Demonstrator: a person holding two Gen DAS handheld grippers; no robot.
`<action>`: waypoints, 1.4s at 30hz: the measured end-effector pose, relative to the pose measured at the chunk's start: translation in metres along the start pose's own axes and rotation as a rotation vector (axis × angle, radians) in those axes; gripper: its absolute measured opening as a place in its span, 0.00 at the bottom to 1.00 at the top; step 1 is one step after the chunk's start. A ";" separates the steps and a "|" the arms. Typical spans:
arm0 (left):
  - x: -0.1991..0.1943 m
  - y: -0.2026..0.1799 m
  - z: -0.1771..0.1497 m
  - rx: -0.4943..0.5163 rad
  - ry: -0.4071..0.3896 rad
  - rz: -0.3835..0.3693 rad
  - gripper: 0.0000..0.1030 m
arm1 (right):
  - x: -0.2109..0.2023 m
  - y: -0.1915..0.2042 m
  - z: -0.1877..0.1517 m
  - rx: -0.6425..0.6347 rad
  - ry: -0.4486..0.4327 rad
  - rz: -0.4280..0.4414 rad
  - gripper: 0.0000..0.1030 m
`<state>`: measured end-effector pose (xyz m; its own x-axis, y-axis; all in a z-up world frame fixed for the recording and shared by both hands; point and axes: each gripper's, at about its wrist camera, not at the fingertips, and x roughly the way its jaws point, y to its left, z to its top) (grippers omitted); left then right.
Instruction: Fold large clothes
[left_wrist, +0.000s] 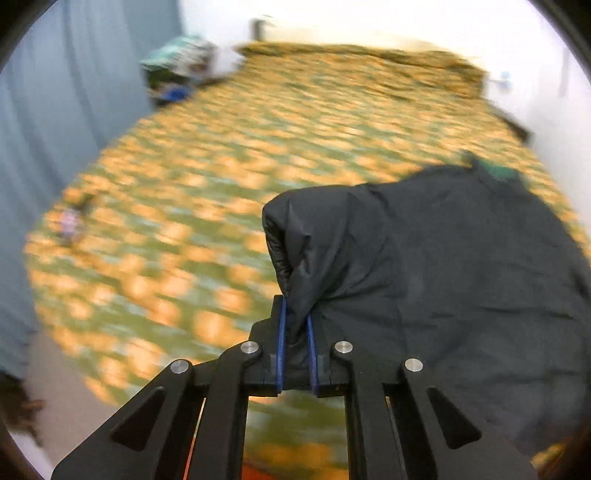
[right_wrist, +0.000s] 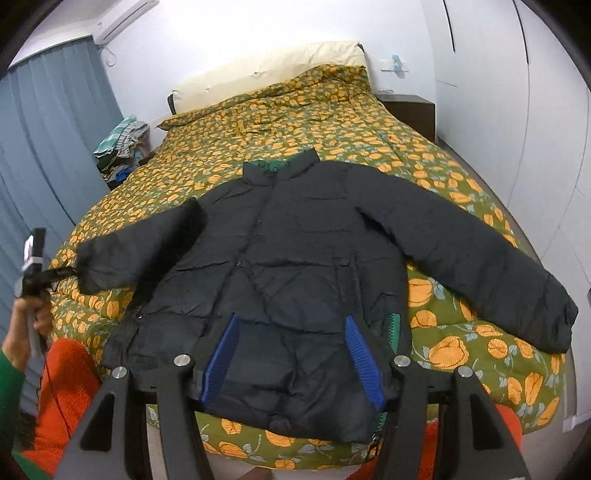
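Black puffer jacket (right_wrist: 295, 258) on orange-flowered bedspread (right_wrist: 332, 122), left gripper (left_wrist: 295, 332) pinching sleeve cuff (left_wrist: 295, 236), right gripper (right_wrist: 291, 354) wide, empty.

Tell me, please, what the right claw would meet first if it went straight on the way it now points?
Most likely the black jacket: the right claw stands open over its lower hem, pointing along its front toward the collar. Whether it would touch the fabric at once or skim over it is unclear.

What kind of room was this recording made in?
Most likely a bedroom: a black jacket lies spread on a bed with a floral quilt, a pillow at its head and curtains alongside.
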<state>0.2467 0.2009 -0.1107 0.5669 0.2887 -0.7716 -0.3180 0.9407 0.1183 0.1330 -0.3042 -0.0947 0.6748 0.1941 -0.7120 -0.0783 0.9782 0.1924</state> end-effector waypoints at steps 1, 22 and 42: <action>0.005 0.015 0.003 -0.004 -0.005 0.061 0.08 | -0.001 0.002 0.000 -0.005 -0.003 -0.002 0.59; 0.101 0.118 -0.023 -0.101 0.189 0.369 0.43 | 0.009 -0.008 0.007 -0.071 0.078 -0.090 0.66; 0.040 -0.130 -0.120 0.287 0.464 -0.472 0.54 | 0.095 -0.092 -0.046 0.148 0.457 0.086 0.80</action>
<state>0.2195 0.0688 -0.2314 0.1929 -0.2054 -0.9595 0.1291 0.9747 -0.1827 0.1703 -0.3722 -0.2115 0.2766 0.3186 -0.9066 0.0076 0.9427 0.3336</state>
